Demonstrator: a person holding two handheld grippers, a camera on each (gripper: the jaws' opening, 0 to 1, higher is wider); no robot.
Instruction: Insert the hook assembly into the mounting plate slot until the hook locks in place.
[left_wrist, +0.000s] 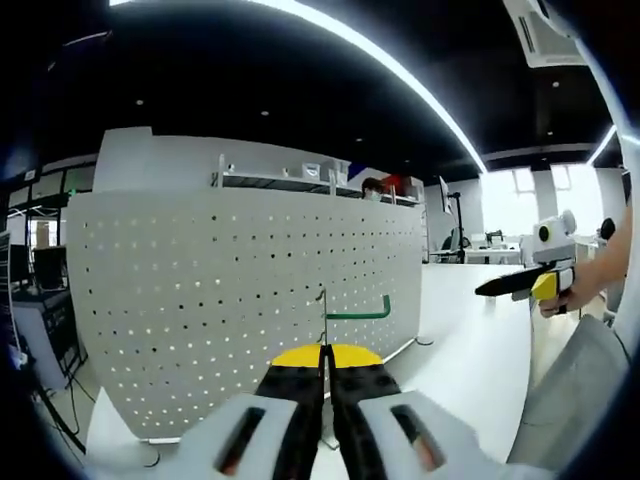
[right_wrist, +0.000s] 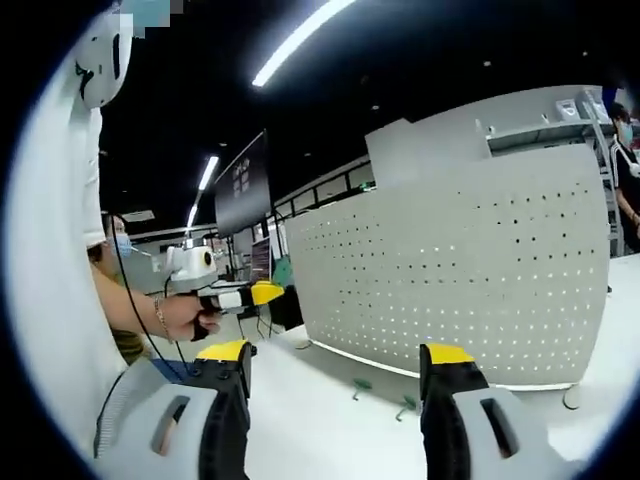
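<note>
- Green hook (left_wrist: 357, 312) stands out past the left gripper (left_wrist: 326, 362), whose jaws are closed together on its stem; the hook's bent arm points right, in front of the pegboard (left_wrist: 240, 300).
- The right gripper (right_wrist: 335, 372) is wide open and holds nothing; two small green pieces (right_wrist: 383, 396) lie on the table (right_wrist: 320, 420) near the pegboard's foot.
- The step in hand seems to be the approach: the hook is not yet seated in a slot.
- Next the hook's end needs lining up with a hole, then a push until it locks.
- Open table lies to the right; the pegboard's bottom edge sits close ahead.
</note>
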